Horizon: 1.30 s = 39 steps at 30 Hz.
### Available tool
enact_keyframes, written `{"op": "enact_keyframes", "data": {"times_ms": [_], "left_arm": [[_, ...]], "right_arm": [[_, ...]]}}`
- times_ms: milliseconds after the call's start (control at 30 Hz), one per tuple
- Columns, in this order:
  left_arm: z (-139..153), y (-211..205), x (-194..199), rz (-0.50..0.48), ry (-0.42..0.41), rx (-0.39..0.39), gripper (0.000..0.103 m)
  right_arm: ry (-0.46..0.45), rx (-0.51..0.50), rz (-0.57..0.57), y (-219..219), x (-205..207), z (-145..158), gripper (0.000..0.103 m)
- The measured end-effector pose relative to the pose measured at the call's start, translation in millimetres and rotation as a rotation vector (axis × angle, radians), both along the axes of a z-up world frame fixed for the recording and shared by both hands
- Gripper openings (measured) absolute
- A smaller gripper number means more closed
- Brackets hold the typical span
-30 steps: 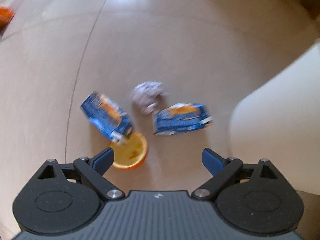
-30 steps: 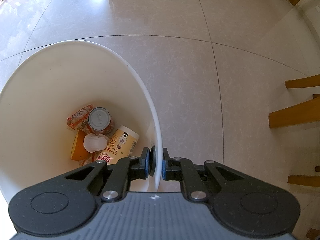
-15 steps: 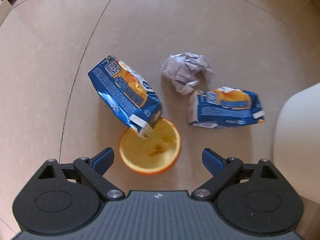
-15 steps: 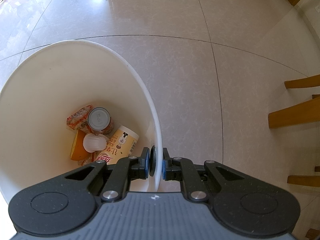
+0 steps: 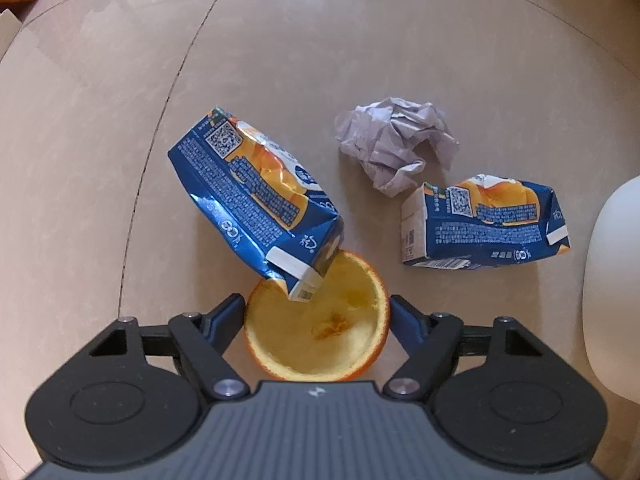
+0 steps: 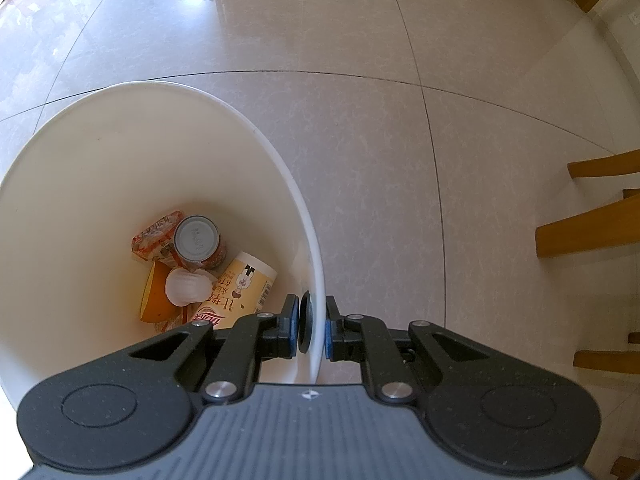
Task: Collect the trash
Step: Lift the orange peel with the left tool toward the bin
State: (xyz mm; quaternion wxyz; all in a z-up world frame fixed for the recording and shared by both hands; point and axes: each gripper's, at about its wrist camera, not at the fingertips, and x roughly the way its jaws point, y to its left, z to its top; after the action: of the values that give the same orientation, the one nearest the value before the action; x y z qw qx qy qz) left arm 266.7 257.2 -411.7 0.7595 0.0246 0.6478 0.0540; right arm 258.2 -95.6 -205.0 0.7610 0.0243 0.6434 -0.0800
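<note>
While the right tool (image 6: pixel 312 328) stays out of the picking, clenched on the rim of the white bin (image 6: pixel 256 132) at the lower centre of its view, the left tool (image 5: pixel 316 316) points down at litter on the tiled floor (image 5: pixel 360 40). Low in the middle of the left view, a hollowed orange half (image 5: pixel 320 336) lies cup-side up directly between the left tool's blue fingertips (image 5: pixel 228 316). The jaws have just been closing around it; the pads sit right at its rim on both sides, though whether they press yet is hard to tell. A crushed blue juice carton (image 5: pixel 252 196) slants from upper left down to lower right, its lower corner overlapping the peel's far edge. A second blue carton (image 5: pixel 484 224) lies crosswise at the right, crumpled paper (image 5: pixel 396 140) above it. The left hand is the nearer one, so the lift probably depends on clearing that overlapping corner.
</note>
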Motion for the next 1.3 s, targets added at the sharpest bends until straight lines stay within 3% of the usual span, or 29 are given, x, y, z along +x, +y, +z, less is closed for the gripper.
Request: {"op": "enact_keyframes", "data": {"times_ms": [300,567,1100,1300], "left_arm": [[8.6,6.6,-2.7,0.021,0.043,-0.029,0.064],[26.1,-5.0,-18.7,-0.079,0.123,-0.019,0.061],[113.7,-48.0,-41.5,-0.283,0.096,-0.088,0.061],[162.3,-78.0,-45.9,-0.394,0.061,-0.102,0.061]], "right_arm": [[0.0,0.002,-0.002,-0.1,-0.2,-0.1,0.014],[-0.001,0.005,-0.004,-1.2,-0.2,0.4,0.014],[0.002,0.009,-0.007,-1.3,0.4,0.4,0.014],[0.003,0.009,-0.006,-1.5,0.3,0.3,0.014]]}}
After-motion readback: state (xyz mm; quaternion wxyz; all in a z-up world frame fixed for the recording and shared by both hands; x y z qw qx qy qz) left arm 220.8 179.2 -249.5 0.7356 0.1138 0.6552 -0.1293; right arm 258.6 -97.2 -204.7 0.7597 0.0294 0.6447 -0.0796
